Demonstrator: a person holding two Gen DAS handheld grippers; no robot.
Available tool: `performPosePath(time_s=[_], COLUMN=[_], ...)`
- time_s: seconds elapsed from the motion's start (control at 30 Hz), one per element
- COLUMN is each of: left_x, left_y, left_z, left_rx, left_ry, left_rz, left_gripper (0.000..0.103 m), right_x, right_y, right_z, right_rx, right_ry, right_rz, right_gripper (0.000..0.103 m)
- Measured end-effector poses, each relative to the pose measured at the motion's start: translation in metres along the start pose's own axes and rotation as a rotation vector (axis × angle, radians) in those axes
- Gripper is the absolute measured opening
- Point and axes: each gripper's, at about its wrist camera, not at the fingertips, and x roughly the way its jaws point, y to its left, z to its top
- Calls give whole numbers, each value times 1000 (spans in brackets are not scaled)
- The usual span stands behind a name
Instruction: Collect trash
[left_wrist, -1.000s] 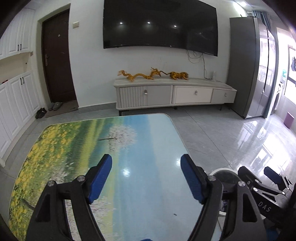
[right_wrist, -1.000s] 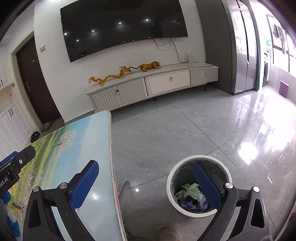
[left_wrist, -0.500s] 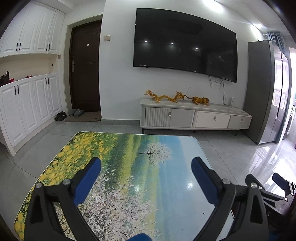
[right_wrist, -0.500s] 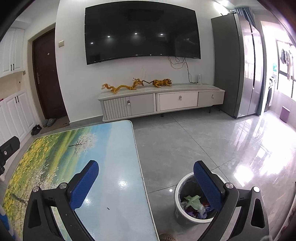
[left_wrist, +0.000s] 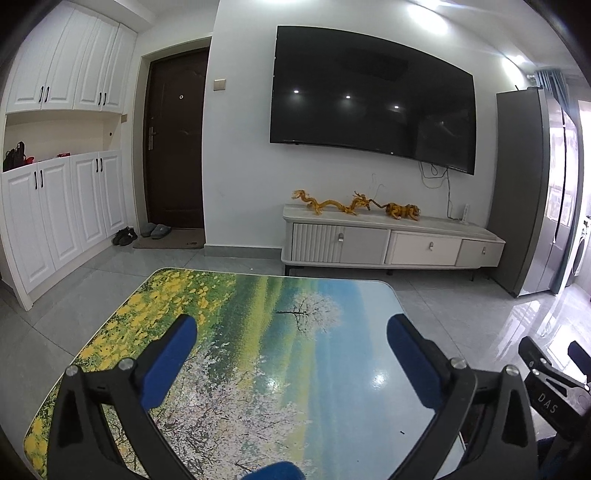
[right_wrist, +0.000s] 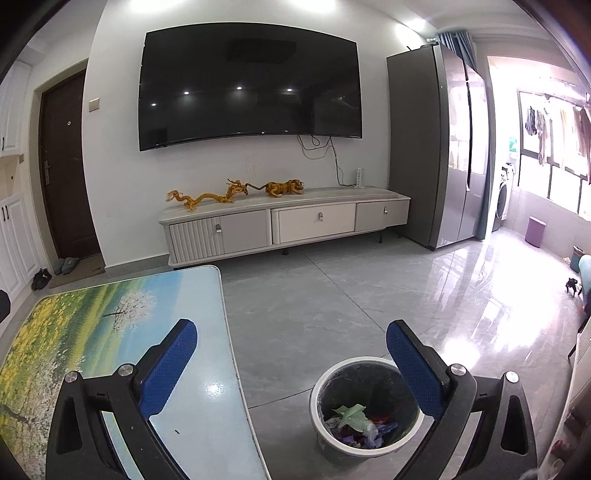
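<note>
Table: landscape-print table (left_wrist: 258, 354) fills lower centre of the left wrist view; in the right wrist view it takes the lower left (right_wrist: 92, 332). Glossy top, ceiling-light glare near its right edge.
On table: one small dark speck (left_wrist: 401, 432) near the lower right of the top, seen also in the right wrist view (right_wrist: 176, 431); too small to identify.
Floor: grey glossy tile floor (right_wrist: 332, 295), centre and right of the right wrist view.
On floor: round white-rimmed trash bin (right_wrist: 317, 384), lower centre, just beside the table's right edge; holds crumpled trash (right_wrist: 354, 421), green and purple pieces.
</note>
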Motion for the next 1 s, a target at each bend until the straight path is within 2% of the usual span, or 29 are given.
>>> performPosePath(time_s=[0.27, 1.0], left_x=[14, 10], left_y=[-18, -57], left_z=[-7, -8], left_rx=[17, 56], left_ry=[65, 69], left_rz=[-21, 14], left_gripper=[103, 103], right_x=[4, 4], right_y=[-14, -44], right_z=[-3, -7], right_rx=[19, 77], right_ry=[9, 7], right_rz=[-14, -26], right_gripper=[103, 103])
